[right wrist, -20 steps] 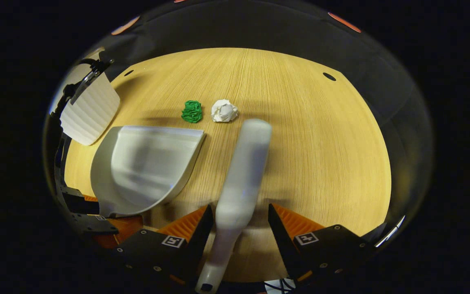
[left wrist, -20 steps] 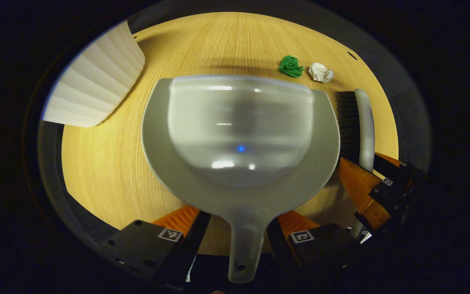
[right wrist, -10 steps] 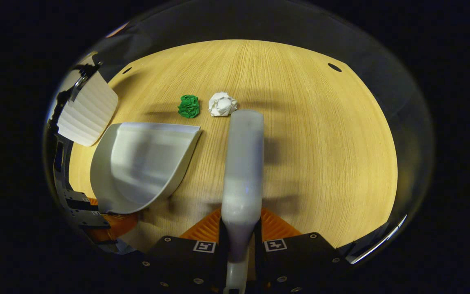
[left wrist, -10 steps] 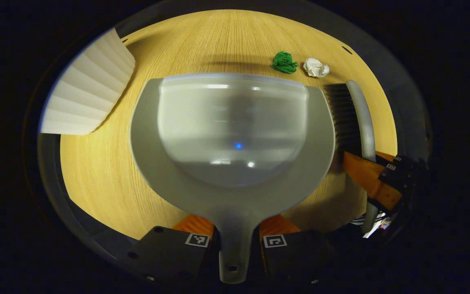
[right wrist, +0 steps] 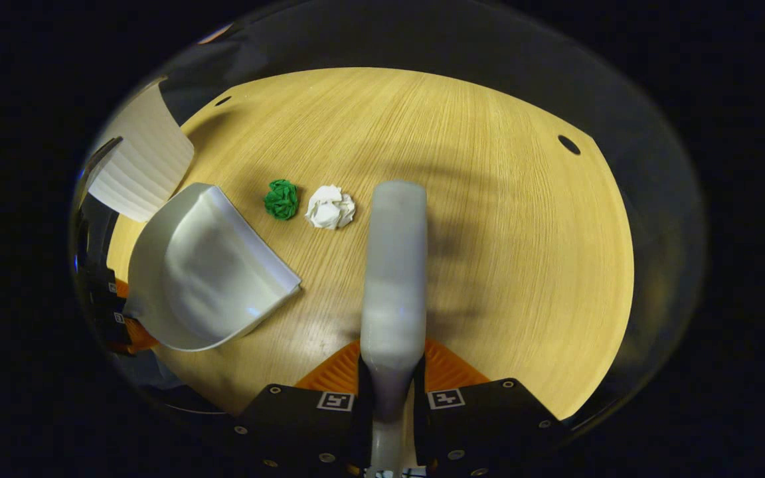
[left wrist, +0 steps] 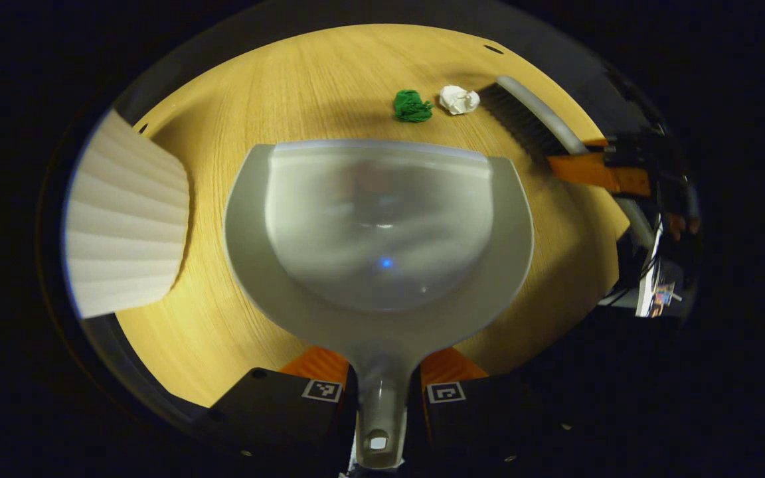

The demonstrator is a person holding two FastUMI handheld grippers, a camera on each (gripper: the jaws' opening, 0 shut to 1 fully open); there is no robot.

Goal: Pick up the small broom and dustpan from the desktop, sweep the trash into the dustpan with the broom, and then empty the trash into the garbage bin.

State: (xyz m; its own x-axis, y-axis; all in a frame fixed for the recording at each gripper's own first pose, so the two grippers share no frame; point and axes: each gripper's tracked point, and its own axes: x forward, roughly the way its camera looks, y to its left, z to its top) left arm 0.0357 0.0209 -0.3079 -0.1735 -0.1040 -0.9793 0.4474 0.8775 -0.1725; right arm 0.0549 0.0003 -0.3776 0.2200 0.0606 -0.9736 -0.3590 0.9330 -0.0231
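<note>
The left gripper (left wrist: 382, 392) jaws pinch the dustpan (left wrist: 379, 226) handle; the right gripper (right wrist: 392, 398) jaws pinch the broom (right wrist: 392, 265) handle. Pickup looks done and sweeping comes next. The pan mouth faces the green wad (right wrist: 281, 198) and white wad (right wrist: 331, 206) on the desk (right wrist: 489, 219), bristles just beside the white one. The broom should push both wads toward the pan. The bin (left wrist: 123, 219) stands beside the pan, out of the path.

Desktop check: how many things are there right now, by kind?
Paper balls: 2, green and white
Dustpan: 1
Broom: 1
Bin: 1
Total: 5
</note>
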